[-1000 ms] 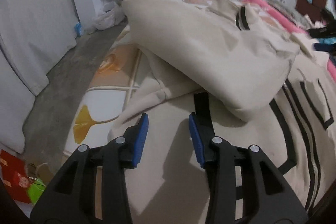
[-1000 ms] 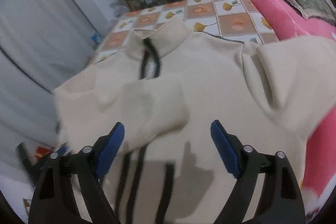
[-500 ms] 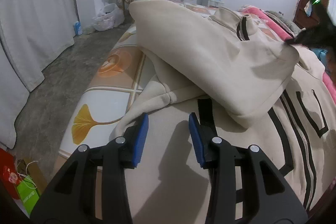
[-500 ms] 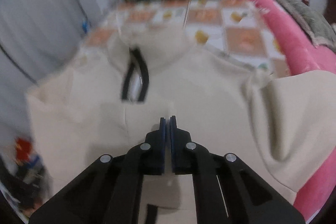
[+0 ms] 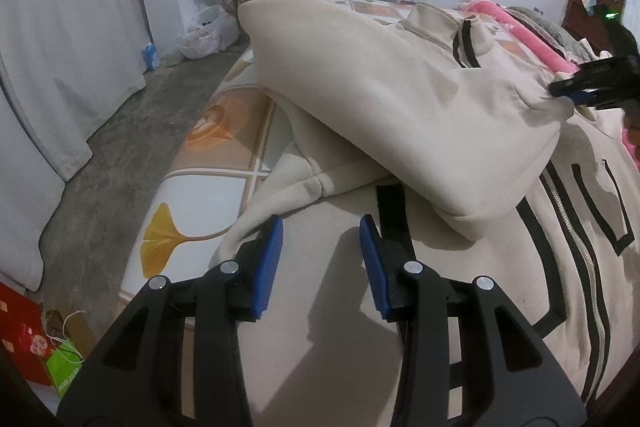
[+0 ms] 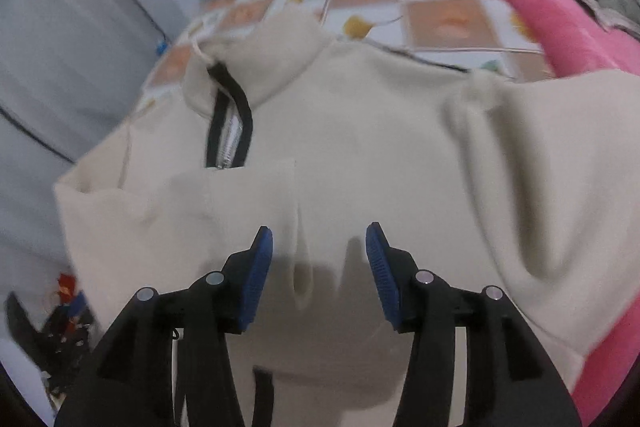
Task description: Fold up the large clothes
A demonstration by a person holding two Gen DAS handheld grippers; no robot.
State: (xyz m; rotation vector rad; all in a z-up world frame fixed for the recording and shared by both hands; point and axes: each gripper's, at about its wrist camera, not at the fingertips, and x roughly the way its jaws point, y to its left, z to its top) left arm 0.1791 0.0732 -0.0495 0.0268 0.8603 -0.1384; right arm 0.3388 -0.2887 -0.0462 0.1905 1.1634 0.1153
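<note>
Both the left gripper (image 5: pixel 320 247) and right gripper (image 6: pixel 319 253) hover partly open and empty-jawed over the cream jacket (image 5: pixel 400 99) (sleeve folded across) on the bed (image 5: pixel 224 155).

Left gripper (image 5: pixel 320 239) low, jaws parted, gripping nothing. Right gripper (image 6: pixel 319 247) jaws parted too, blue pads (image 6: pixel 258 261) apart, nothing between.

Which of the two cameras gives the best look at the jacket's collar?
The right wrist view: the collar faces the camera, its black-edged zipper opening showing, though blurred. The left wrist view shows it smaller and sideways, far across the cream jacket.
</note>
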